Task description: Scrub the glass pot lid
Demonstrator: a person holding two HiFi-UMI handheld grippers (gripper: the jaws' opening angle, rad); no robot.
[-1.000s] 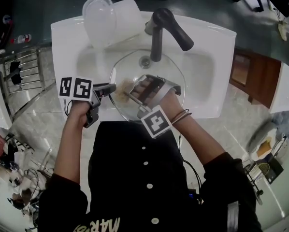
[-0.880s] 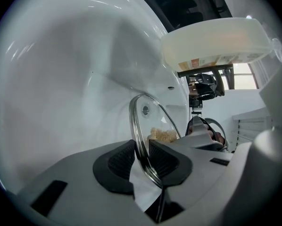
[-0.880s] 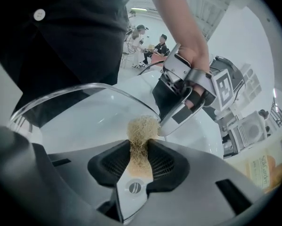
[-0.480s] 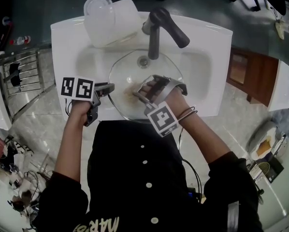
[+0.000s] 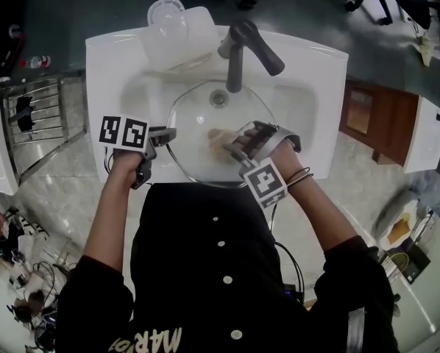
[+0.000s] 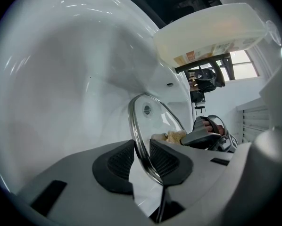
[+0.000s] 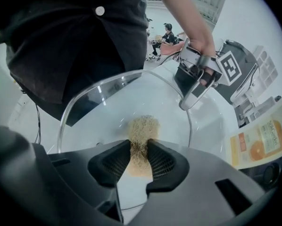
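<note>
Left tongs (image 6: 142, 160): pinch the glass lid (image 5: 198, 116) rim.
Right tongs (image 7: 140, 163): squeeze the scrubber (image 7: 142, 128).
Job: scrubbing under way, probably more left.

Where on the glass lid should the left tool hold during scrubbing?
Grip the thin metal rim of the glass lid at its left edge, coming from the left, one jaw on each face. The broad dome will not fit the jaws, and that edge leaves the middle free for the scrubber in the right tool. The left tool is clamped there now.
</note>
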